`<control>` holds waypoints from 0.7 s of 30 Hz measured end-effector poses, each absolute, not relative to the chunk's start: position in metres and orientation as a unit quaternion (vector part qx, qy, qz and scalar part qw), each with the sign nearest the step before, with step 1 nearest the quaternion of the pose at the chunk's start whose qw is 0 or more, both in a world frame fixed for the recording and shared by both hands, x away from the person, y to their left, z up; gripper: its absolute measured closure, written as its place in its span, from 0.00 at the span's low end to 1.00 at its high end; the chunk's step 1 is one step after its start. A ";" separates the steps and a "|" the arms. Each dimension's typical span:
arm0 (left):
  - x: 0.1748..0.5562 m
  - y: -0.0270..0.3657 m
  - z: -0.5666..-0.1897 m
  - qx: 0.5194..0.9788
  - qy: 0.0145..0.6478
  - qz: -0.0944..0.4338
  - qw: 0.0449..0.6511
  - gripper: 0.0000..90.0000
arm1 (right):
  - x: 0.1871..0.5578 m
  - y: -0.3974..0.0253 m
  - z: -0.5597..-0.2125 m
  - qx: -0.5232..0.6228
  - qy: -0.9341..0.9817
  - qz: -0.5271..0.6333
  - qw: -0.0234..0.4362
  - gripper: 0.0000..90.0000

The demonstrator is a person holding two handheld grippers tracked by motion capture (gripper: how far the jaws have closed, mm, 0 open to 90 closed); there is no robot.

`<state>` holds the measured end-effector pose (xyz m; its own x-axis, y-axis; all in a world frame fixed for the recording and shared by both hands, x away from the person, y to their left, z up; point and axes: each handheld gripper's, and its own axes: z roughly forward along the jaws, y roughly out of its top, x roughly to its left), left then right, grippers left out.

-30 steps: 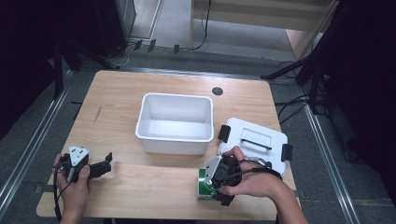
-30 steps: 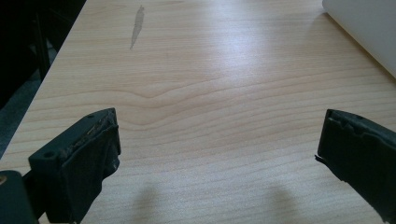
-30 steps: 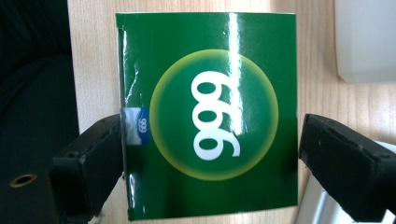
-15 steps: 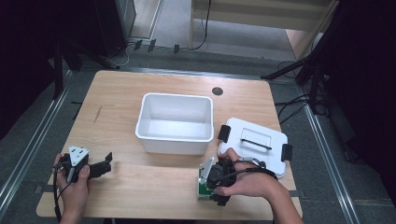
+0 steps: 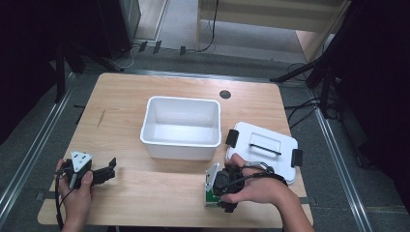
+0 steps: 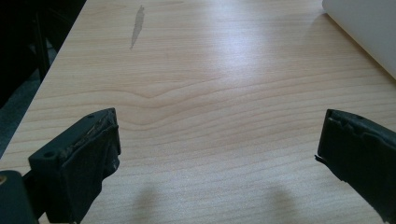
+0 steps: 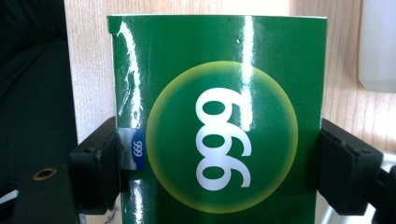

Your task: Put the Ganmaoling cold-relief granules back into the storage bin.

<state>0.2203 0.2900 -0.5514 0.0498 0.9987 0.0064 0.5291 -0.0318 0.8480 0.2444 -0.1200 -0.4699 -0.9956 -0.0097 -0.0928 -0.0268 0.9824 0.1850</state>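
Observation:
A glossy green box (image 7: 219,116) printed with a white "999" in a yellow-green circle sits between the jaws of my right gripper (image 7: 219,163), which are shut on its two sides. In the high view the right gripper (image 5: 212,189) holds the green box (image 5: 211,198) low over the table's front edge, right of centre, and a hand covers most of it. My left gripper (image 5: 111,167) rests at the front left, held in the other hand. In the left gripper view, the left gripper (image 6: 219,140) is open wide, with bare wood between its jaws.
An empty white bin (image 5: 181,126) stands at the middle of the wooden table (image 5: 125,96). Its white lid (image 5: 263,147), with black clasps, lies flat to the right, just behind the right hand. A corner of the bin (image 6: 369,28) appears in the left gripper view.
The right hand has shifted slightly to the left with the green box in its gripper. The left gripper has stayed where it was.

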 end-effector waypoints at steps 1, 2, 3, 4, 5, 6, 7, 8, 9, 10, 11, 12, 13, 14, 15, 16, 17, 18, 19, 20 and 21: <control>0.220 0.290 -0.551 0.635 0.602 0.336 0.349 0.00 | 0.245 -0.120 -0.469 -0.009 0.994 0.094 0.045 0.17; 0.220 0.290 -0.551 0.635 0.602 0.336 0.349 0.00 | 0.245 -0.120 -0.468 -0.012 0.994 0.095 0.045 0.17; 0.220 0.290 -0.551 0.635 0.602 0.336 0.350 0.00 | 0.245 -0.120 -0.467 -0.011 0.994 0.095 0.045 0.17; 0.220 0.290 -0.551 0.635 0.602 0.336 0.350 0.00 | 0.245 -0.120 -0.465 -0.009 0.994 0.096 0.046 0.17; 0.220 0.290 -0.551 0.635 0.602 0.336 0.350 0.00 | 0.246 -0.120 -0.463 -0.010 0.994 0.099 0.046 0.18; 0.220 0.290 -0.551 0.635 0.602 0.336 0.349 0.00 | 0.246 -0.121 -0.461 -0.011 0.994 0.098 0.046 0.18; 0.220 0.290 -0.551 0.635 0.601 0.336 0.349 0.00 | 0.246 -0.121 -0.460 -0.011 0.994 0.100 0.046 0.18; 0.220 0.290 -0.551 0.635 0.602 0.336 0.349 0.00 | 0.246 -0.121 -0.457 -0.010 0.994 0.100 0.046 0.18; 0.220 0.290 -0.551 0.635 0.602 0.336 0.349 0.00 | 0.246 -0.122 -0.455 -0.010 0.994 0.099 0.047 0.18; 0.220 0.290 -0.551 0.635 0.602 0.336 0.349 0.00 | 0.247 -0.122 -0.453 -0.011 0.994 0.101 0.047 0.18; 0.220 0.290 -0.551 0.635 0.602 0.336 0.349 0.00 | 0.247 -0.122 -0.451 -0.012 0.994 0.101 0.047 0.18; 0.220 0.290 -0.551 0.635 0.602 0.336 0.349 0.00 | 0.248 -0.122 -0.448 -0.011 0.994 0.099 0.048 0.18; 0.220 0.290 -0.551 0.635 0.602 0.336 0.349 0.00 | 0.248 -0.122 -0.446 -0.009 0.994 0.099 0.049 0.18; 0.220 0.290 -0.551 0.635 0.602 0.336 0.349 0.00 | 0.248 -0.122 -0.444 -0.011 0.994 0.100 0.050 0.18; 0.220 0.290 -0.551 0.635 0.601 0.336 0.349 0.00 | 0.249 -0.122 -0.442 -0.011 0.994 0.101 0.050 0.18; 0.220 0.290 -0.551 0.635 0.602 0.336 0.349 0.00 | 0.249 -0.122 -0.441 -0.010 0.994 0.100 0.050 0.18; 0.220 0.290 -0.551 0.635 0.602 0.336 0.349 0.00 | 0.249 -0.122 -0.438 -0.009 0.994 0.099 0.049 0.18; 0.220 0.290 -0.551 0.635 0.602 0.336 0.349 0.00 | 0.250 -0.122 -0.437 -0.013 0.994 0.100 0.049 0.18; 0.220 0.290 -0.551 0.636 0.602 0.336 0.348 0.00 | 0.250 -0.122 -0.435 -0.012 0.994 0.098 0.051 0.18; 0.220 0.290 -0.551 0.636 0.601 0.336 0.348 0.00 | 0.251 -0.122 -0.433 -0.013 0.994 0.098 0.050 0.18; 0.220 0.290 -0.551 0.635 0.602 0.336 0.349 0.00 | 0.251 -0.122 -0.431 -0.014 0.994 0.099 0.051 0.18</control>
<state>0.2204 0.2899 -0.5515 0.0502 0.9987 0.0069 0.5296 -0.0325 0.8476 0.2512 -0.1219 -0.4306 -0.9944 -0.0172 -0.1044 -0.0375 0.9800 0.1955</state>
